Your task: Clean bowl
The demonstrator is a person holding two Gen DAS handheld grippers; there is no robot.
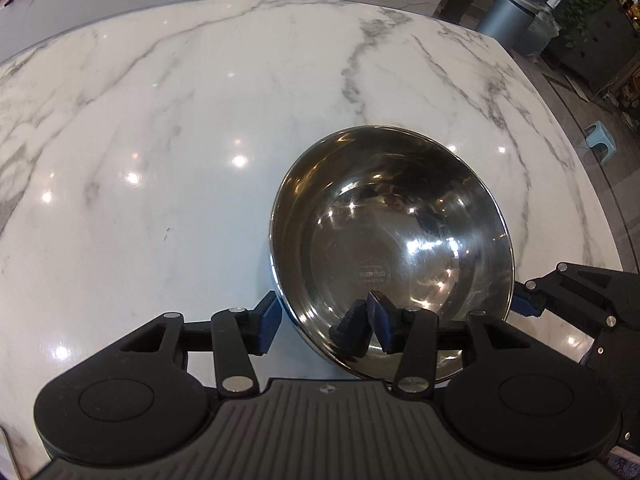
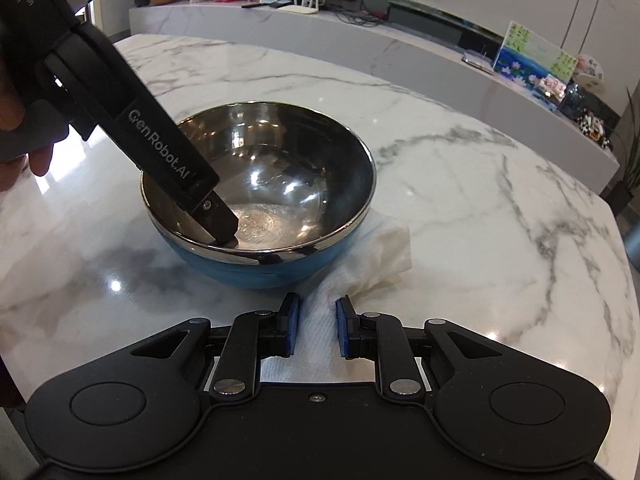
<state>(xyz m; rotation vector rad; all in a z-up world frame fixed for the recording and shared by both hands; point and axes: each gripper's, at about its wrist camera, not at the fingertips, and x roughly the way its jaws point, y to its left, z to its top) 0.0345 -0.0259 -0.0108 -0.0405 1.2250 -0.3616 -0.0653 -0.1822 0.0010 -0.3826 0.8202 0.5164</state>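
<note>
Right wrist: right gripper (image 2: 316,330) is parted astride the paper towel (image 2: 360,258), not yet clamped; towel runs ahead-right beside the bowl (image 2: 280,268). Left gripper (image 1: 324,322) is spread across the bowl's near rim on the table (image 2: 460,160).

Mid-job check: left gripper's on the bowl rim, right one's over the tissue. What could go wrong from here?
1. The left gripper straddles the bowl rim with jaws open; the bowl may slide on the glossy table when wiped.
2. The tissue is tucked under the bowl; pulling with the right gripper could tear it or drag the bowl.
</note>
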